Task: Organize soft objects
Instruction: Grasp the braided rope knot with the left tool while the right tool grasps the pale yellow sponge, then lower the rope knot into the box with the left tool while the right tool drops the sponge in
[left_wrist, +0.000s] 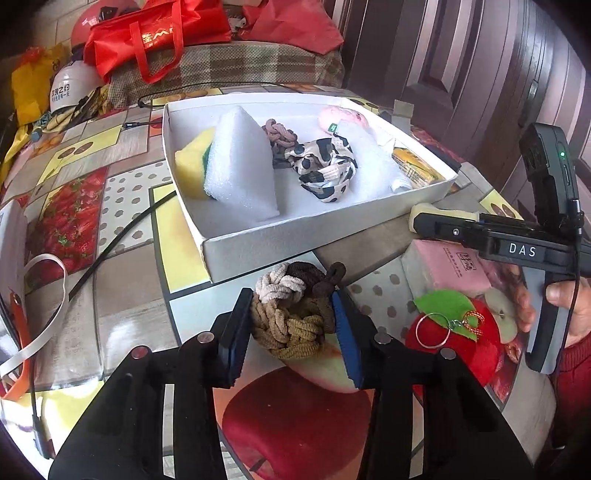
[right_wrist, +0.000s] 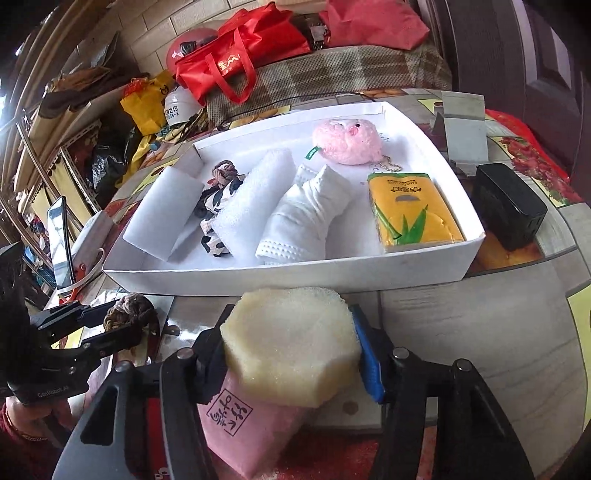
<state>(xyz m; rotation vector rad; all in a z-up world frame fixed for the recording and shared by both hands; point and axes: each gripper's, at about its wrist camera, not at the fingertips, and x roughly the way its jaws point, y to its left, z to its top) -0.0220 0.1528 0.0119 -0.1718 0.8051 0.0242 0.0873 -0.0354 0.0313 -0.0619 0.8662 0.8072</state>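
Observation:
My left gripper (left_wrist: 291, 314) is shut on a bundle of braided hair ties (left_wrist: 291, 310) in cream, tan and brown, just in front of the white box (left_wrist: 280, 240). My right gripper (right_wrist: 291, 347) is shut on a pale yellow round sponge (right_wrist: 291, 343), above a pink tissue pack (right_wrist: 243, 428) and near the box's front wall (right_wrist: 280, 275). The box holds a white foam block (left_wrist: 240, 162), a yellow-green sponge (left_wrist: 192, 166), a cow-print scrunchie (left_wrist: 325, 166), white towels (right_wrist: 303, 214), a pink plush (right_wrist: 347, 142) and a yellow tissue pack (right_wrist: 410, 210).
A red plush apple with a key ring (left_wrist: 454, 332) and the pink tissue pack (left_wrist: 450, 266) lie right of my left gripper. A black box (right_wrist: 509, 206) stands right of the white box. Cables (left_wrist: 122, 229) and red bags (left_wrist: 159, 33) lie left and behind.

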